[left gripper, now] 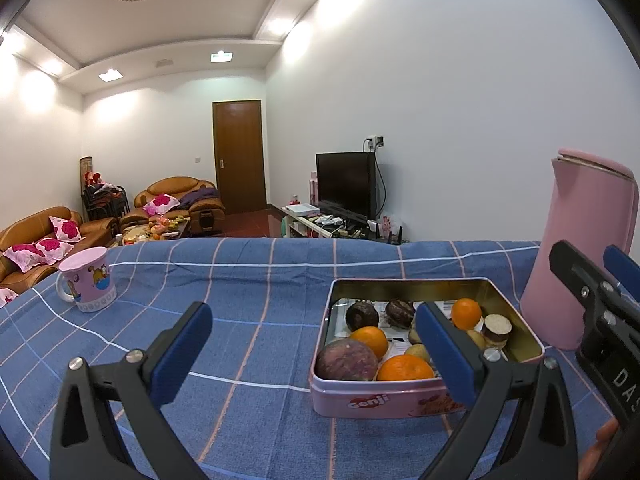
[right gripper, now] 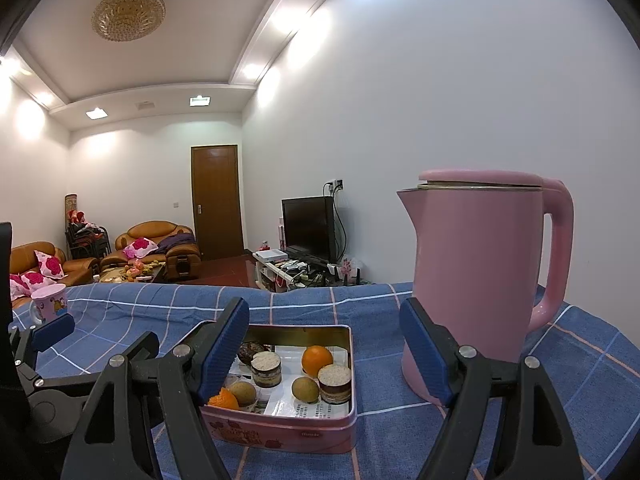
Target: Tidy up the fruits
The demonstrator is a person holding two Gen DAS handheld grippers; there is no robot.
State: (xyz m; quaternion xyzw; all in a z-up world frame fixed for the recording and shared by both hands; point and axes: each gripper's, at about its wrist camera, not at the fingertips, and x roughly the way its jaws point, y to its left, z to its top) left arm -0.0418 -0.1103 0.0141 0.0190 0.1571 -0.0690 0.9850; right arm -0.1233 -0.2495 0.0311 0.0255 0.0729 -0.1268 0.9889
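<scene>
A pink tin box point(left gripper: 384, 398) sits on the blue checked tablecloth and holds oranges point(left gripper: 405, 368), dark passion fruits point(left gripper: 346, 360), small brown fruits and round cake pieces point(left gripper: 497, 329). It also shows in the right wrist view point(right gripper: 288, 434), with an orange point(right gripper: 317, 359) and brown fruits point(right gripper: 305, 389) inside. My left gripper point(left gripper: 316, 350) is open and empty, just left of and in front of the box. My right gripper point(right gripper: 324, 350) is open and empty, above the box's near right side.
A tall pink kettle point(right gripper: 476, 268) stands right of the box. A pink cartoon mug point(left gripper: 89, 280) stands at the table's far left. The tablecloth point(left gripper: 248, 320) covers the table. Sofas, a door and a TV lie beyond the far edge.
</scene>
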